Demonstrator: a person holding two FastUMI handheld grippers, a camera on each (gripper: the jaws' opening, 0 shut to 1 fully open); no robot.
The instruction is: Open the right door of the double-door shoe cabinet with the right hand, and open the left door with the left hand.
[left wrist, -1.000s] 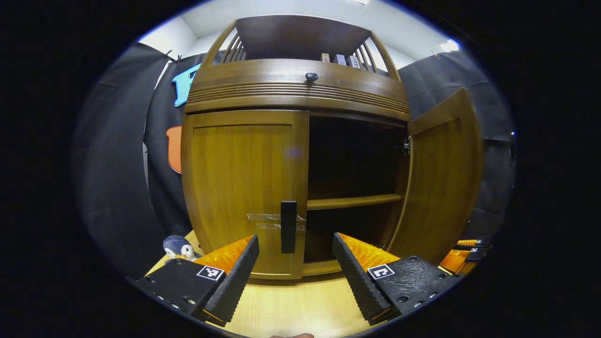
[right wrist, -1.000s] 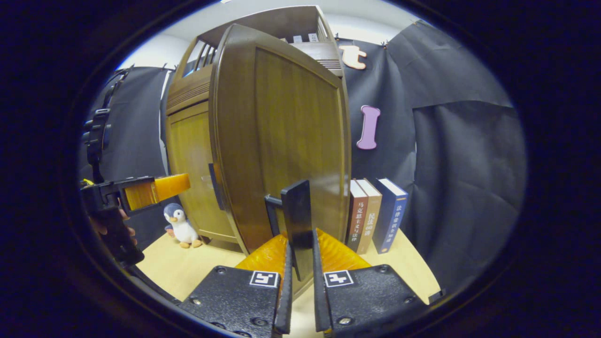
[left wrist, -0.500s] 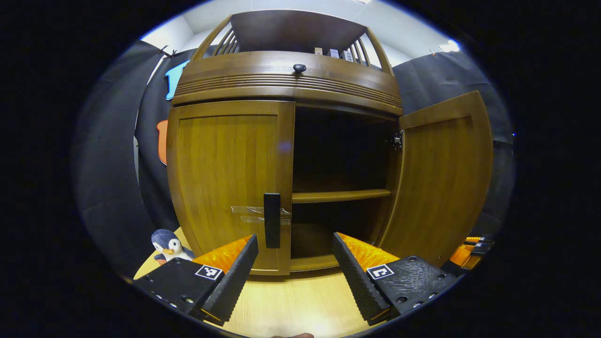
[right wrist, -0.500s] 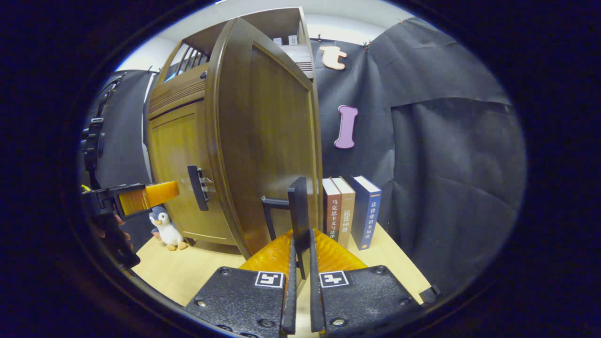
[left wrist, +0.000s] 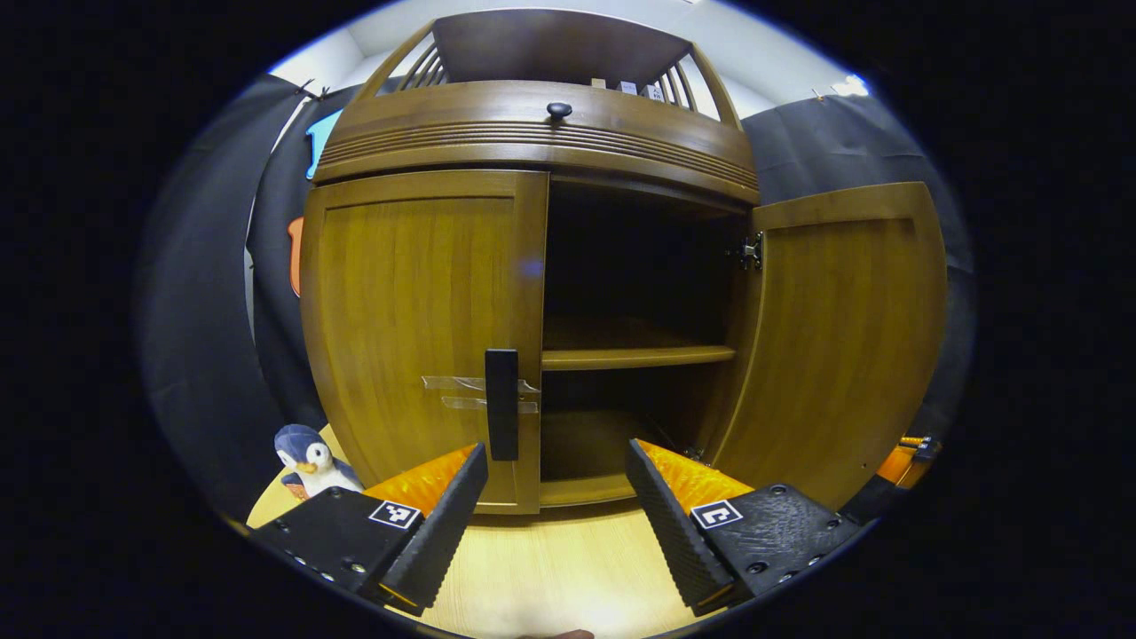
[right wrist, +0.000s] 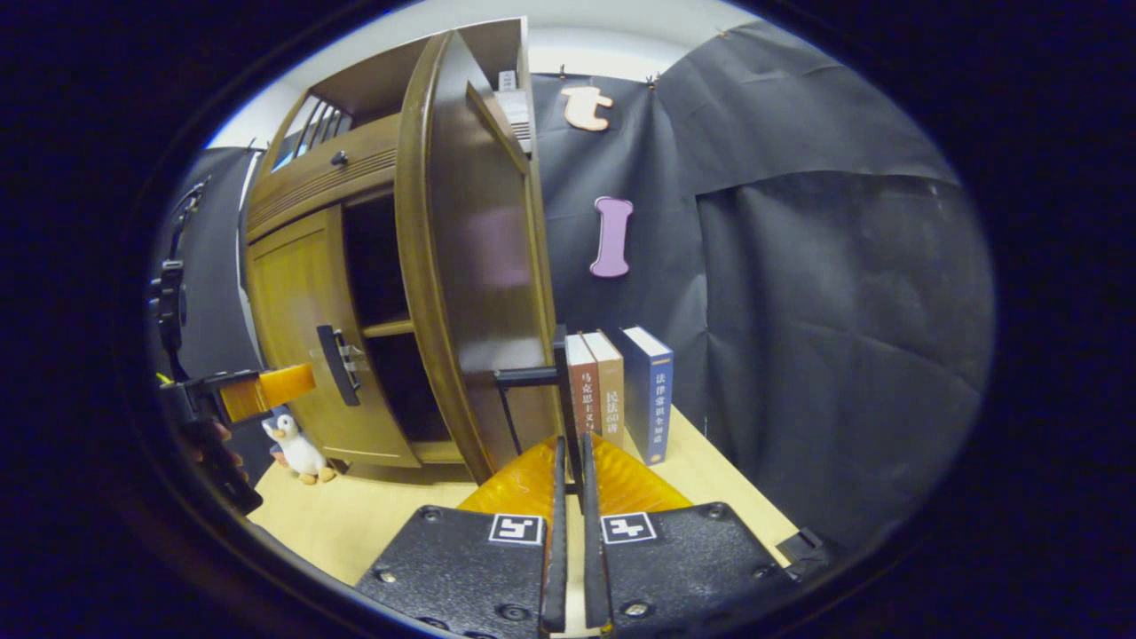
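Standing on the pale wooden table [left wrist: 550, 577], the brown wooden shoe cabinet [left wrist: 532, 133] has its right door [left wrist: 843, 337] swung wide, left door [left wrist: 417, 328] closed; the right claw [right wrist: 569, 461] pinches the right door's black bar handle [right wrist: 561, 390], the left claw [left wrist: 555, 497] gapes empty before the left door's black handle [left wrist: 501, 404]

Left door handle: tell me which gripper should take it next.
Left. The left gripper is open, its fingers pointed at the closed left door's handle just ahead. The right gripper is shut on the right door's handle, holding that door open.
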